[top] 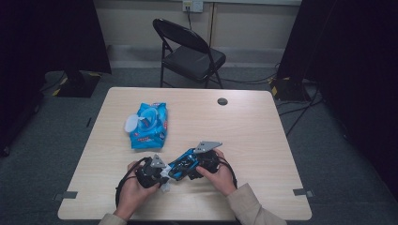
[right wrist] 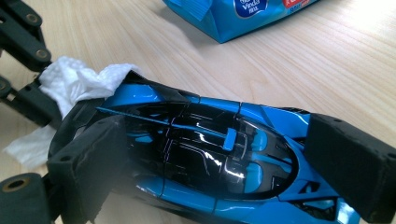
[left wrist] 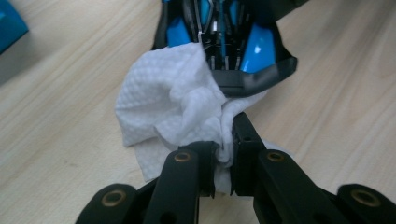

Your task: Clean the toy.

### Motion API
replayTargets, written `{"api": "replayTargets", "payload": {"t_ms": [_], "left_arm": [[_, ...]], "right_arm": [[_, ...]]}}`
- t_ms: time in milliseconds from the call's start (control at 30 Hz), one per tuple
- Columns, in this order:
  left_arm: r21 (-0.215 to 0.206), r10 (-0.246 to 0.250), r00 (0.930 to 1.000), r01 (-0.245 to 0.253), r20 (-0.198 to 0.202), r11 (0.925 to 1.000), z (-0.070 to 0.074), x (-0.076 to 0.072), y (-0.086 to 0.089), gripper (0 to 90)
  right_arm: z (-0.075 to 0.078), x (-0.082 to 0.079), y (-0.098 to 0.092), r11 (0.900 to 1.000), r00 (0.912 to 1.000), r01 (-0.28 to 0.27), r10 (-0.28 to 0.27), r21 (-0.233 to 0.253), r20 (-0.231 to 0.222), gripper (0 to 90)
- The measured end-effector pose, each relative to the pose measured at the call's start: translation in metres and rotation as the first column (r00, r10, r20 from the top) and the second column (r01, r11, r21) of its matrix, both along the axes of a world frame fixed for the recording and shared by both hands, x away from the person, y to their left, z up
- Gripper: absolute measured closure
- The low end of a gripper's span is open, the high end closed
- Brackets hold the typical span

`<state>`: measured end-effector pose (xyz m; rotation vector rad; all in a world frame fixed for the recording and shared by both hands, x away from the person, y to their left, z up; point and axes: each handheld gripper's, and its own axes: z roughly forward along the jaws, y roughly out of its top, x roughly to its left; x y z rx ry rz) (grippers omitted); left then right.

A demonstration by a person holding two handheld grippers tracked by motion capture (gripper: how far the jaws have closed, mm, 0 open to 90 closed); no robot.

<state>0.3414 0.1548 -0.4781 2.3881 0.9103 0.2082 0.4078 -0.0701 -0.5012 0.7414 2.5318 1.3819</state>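
Clearly the left gripper [left wrist: 223, 163] is clamped on a white wipe [left wrist: 173, 105], its jaws nearly together with the cloth bunched between them. The wipe is pressed against one end of a blue and black toy car [left wrist: 229, 42]. In the right gripper view, the right gripper [right wrist: 219, 172] grips that car [right wrist: 201, 158] across its body, one pad on each flank, holding it just above the table [top: 253, 126] near the person's edge.

The step in hand looks like cleaning the car: the right gripper steadies it while the left rubs the end. The next move probably calls for drawing the wipe along the bodywork without letting it slip from the jaws, and keeping the car firmly held.

Farther out lies a blue wipe pack [top: 149, 124] with its flap open. Its label reads "Vinda" in the right gripper view [right wrist: 250, 5]; the other print is too small to read.
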Motion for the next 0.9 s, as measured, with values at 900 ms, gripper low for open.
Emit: {"api": "replayTargets", "payload": {"t_ms": [900], "left_arm": [[-0.062, -0.126, 0.9918, 0.124, -0.023, 0.9903, 0.0, -0.022, -0.035, 82.7]], "right_arm": [[0.0, 0.0, 0.001, 1.0, 1.0, 0.003, -0.003, -0.001, 0.0, 6.0]]}}
